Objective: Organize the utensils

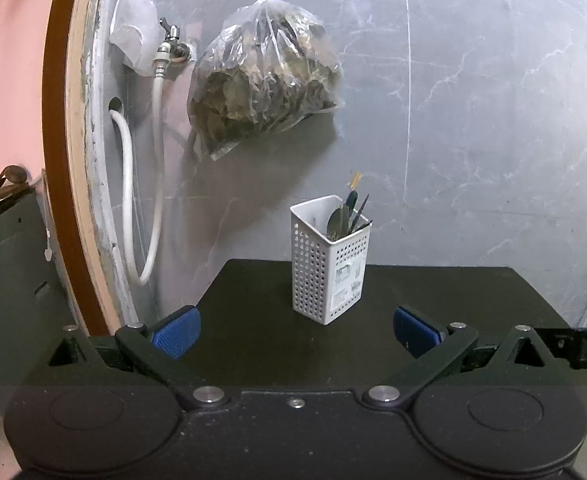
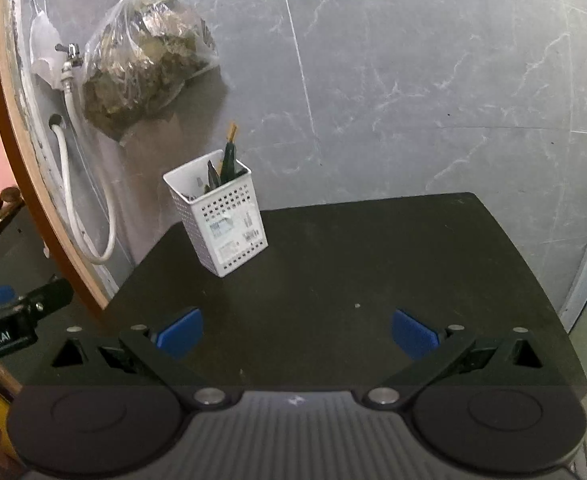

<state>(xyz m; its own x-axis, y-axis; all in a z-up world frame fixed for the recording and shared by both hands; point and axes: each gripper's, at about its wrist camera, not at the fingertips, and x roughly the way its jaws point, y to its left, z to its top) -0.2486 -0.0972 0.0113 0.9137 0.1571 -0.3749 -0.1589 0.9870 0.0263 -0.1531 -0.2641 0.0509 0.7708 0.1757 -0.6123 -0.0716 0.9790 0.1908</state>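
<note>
A white perforated utensil holder [image 1: 329, 262] [image 2: 220, 222] stands upright near the back of a black tabletop [image 1: 261, 344] [image 2: 353, 276]. Several utensils [image 1: 347, 216] [image 2: 222, 170] stick out of it, among them a spoon and dark handles. My left gripper [image 1: 296, 334] hovers open just in front of the holder, nothing between its blue pads [image 1: 177, 334]. Open as well, my right gripper [image 2: 296, 336] sits over the table's front with the holder ahead to its left. At the left edge of the right wrist view, part of the left gripper [image 2: 9, 320] shows.
A grey marble wall [image 1: 473, 120] rises behind the table. On it hang a clear bag of dried leaves [image 1: 265, 80] [image 2: 145, 60], a tap [image 1: 171, 46] with a white hose [image 1: 149, 208], and a white bag [image 1: 133, 32]. A brown door frame [image 1: 59, 160] stands left.
</note>
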